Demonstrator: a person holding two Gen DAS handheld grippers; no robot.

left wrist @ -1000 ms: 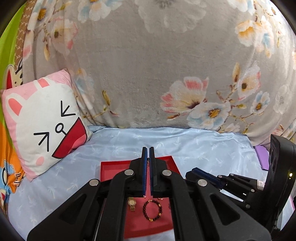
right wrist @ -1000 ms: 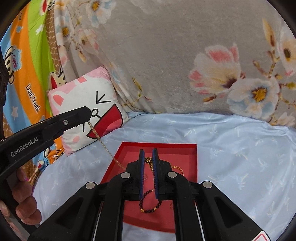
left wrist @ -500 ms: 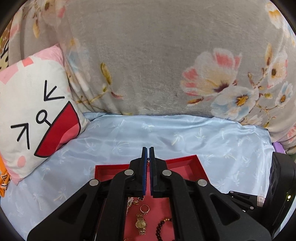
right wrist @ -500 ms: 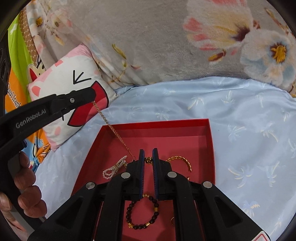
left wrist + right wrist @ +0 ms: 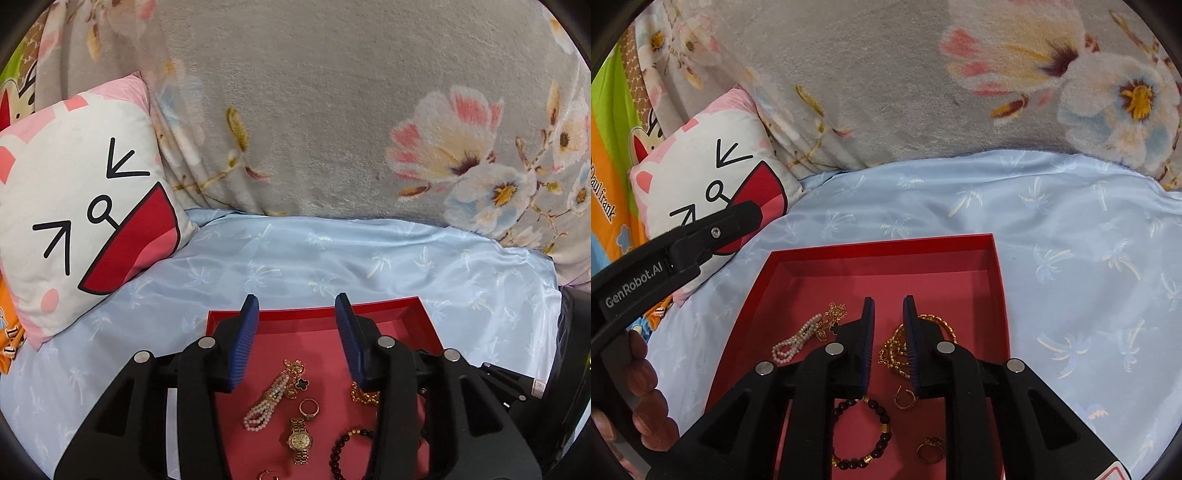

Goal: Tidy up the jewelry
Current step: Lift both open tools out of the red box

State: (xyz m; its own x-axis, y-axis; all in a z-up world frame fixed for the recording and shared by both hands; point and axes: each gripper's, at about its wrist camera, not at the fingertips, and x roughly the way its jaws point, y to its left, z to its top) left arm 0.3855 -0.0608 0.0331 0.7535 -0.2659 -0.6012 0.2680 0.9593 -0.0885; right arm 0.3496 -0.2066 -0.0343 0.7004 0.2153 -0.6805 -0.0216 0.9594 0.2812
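1. Left wrist view: the left claw is hanging released over the red tray, its jaws having just been opening, with nothing gripped between the two blue pads. The tray is sitting on the pale blue bed sheet.
2. Lying on the tray floor in this view: one pearl strand, one thin gold chain with a black clover charm, one ring, one gold watch, one dark bead bracelet, and one chunky gold chain half hidden behind the right-hand finger. A small gold piece at the bottom edge is too cut off to name.
3. One cartoon-face pillow is leaning at the left, and a grey flowered blanket is filling the back.
4. Right wrist view: the right claw is standing slightly released low in the tray, jaws having just been parting, with nothing pinched; the chunky gold chain is lying just beside and under its right pad.
5. Here one hoop earring and one ring near the bottom are also showing, along with the bead bracelet, pearl strand and clover chain.
6. A hand is holding the left claw's handle at the left edge.
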